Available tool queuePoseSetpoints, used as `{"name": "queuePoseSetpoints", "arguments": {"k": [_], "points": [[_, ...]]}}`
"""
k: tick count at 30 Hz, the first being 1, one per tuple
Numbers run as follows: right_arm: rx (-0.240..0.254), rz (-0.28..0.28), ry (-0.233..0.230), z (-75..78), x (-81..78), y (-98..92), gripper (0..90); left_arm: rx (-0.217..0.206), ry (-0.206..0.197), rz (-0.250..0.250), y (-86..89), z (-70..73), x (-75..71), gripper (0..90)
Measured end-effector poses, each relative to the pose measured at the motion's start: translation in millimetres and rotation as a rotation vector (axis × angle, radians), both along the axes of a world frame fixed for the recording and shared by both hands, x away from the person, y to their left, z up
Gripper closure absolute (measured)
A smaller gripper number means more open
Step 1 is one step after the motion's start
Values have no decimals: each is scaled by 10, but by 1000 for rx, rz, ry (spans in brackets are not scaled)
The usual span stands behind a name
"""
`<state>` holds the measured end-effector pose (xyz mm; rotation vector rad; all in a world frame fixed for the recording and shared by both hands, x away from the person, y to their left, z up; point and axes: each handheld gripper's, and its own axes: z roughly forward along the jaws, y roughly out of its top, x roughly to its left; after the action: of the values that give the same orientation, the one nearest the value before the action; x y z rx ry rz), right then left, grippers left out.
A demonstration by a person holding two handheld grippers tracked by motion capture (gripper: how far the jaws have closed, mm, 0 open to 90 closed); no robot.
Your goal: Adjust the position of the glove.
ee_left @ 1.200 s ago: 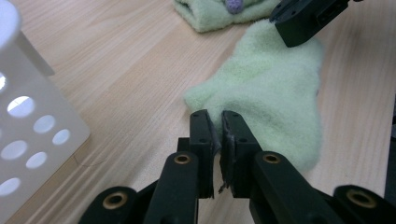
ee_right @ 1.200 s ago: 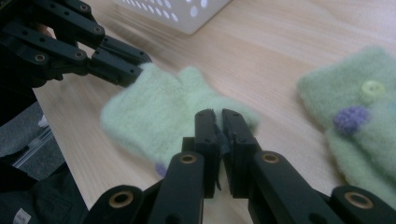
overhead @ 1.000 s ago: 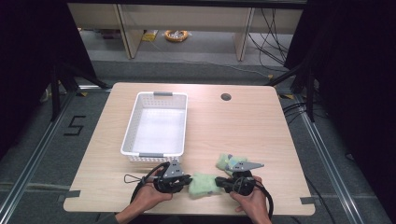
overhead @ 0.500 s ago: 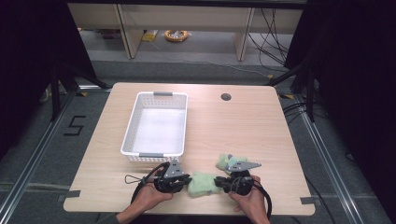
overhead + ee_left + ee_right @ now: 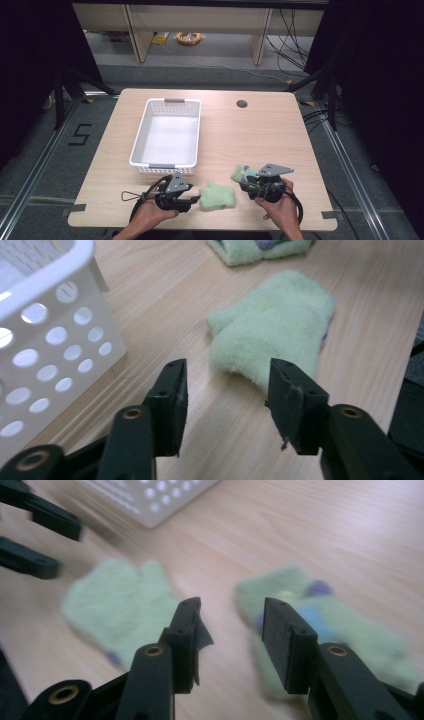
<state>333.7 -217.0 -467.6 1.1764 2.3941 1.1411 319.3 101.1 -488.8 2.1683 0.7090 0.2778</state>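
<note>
A fuzzy pale green sock (image 5: 217, 196) lies flat near the table's front edge. My left gripper (image 5: 195, 201) is just to its left, open and pointing at it. In the left gripper view the sock (image 5: 275, 332) lies right beyond the open gripper (image 5: 227, 385), its near edge between the tips. A second green sock (image 5: 241, 173) with purple and blue patches lies to the right. My right gripper (image 5: 245, 184) is open beside it, low over the table. In the right gripper view this sock (image 5: 320, 625) sits behind the right jaw and the plain sock (image 5: 120, 605) lies to the left.
A white perforated basket (image 5: 165, 167), with nothing in it, stands left of centre, its near wall (image 5: 50, 340) close to my left gripper. A round cable hole (image 5: 242, 104) is at the table's back. The left gripper's jaws (image 5: 35, 535) show in the right gripper view.
The right gripper has shifted slightly up and to the right beside the patched sock. The left gripper and the plain sock have barely moved.
</note>
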Motion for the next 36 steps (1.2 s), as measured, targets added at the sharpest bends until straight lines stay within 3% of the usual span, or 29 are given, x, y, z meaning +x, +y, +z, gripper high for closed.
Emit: {"name": "queuePoseSetpoints", "arguments": {"k": [1,2,3,4,5,7,9,12,13,15,18,21,22,23,25,26,27,29,32,34,36], "points": [[-21,-2,-16,16,33,-56,596,0,0,0,0,0,0,461],[-32,-15,-23,26,59,-102,596,-16,28,29,1,12,-7,430],[-43,-14,-32,26,93,-147,596,-16,28,29,1,12,-7,399],[-45,-18,-19,36,117,-175,596,-17,57,25,11,12,-9,375],[-53,-8,-42,21,154,-205,596,-20,66,38,8,3,-23,353],[-75,-7,-16,18,197,-235,592,-5,68,33,19,-10,-32,324],[-85,-4,-17,5,242,-247,591,-23,98,43,15,-28,-72,305],[-98,-1,-18,-23,326,-263,599,-17,97,32,29,-22,-105,290],[-98,-11,-1,-24,337,-261,604,-37,106,49,23,-20,-125,287],[-107,-6,20,-28,373,-262,612,-37,104,46,30,-15,-131,283],[-117,0,1,-93,451,-258,623,-13,85,28,34,1,-158,282],[-140,24,35,-118,513,-230,623,-26,97,27,19,-5,-174,281],[-133,31,17,-150,537,-209,624,-26,92,31,14,-14,-172,279],[-132,30,38,-165,552,-189,623,-10,92,26,20,-14,-169,279],[-138,29,55,-182,570,-177,623,-20,96,29,10,-20,-175,276],[-161,52,59,-222,623,-176,649,-21,101,24,2,-25,-187,276],[-163,64,47,-249,643,-172,667,-15,96,15,3,-27,-182,276],[-166,84,67,-253,658,-170,727,-18,99,22,-5,-35,-182,276],[-150,89,52,-281,675,-186,838,-16,101,24,-8,-43,-184,271],[-154,81,78,-259,648,-182,868,-19,94,24,-11,-40,-179,271],[-161,78,52,-256,643,-173,878,-20,89,30,-12,-34,-180,272]]}}
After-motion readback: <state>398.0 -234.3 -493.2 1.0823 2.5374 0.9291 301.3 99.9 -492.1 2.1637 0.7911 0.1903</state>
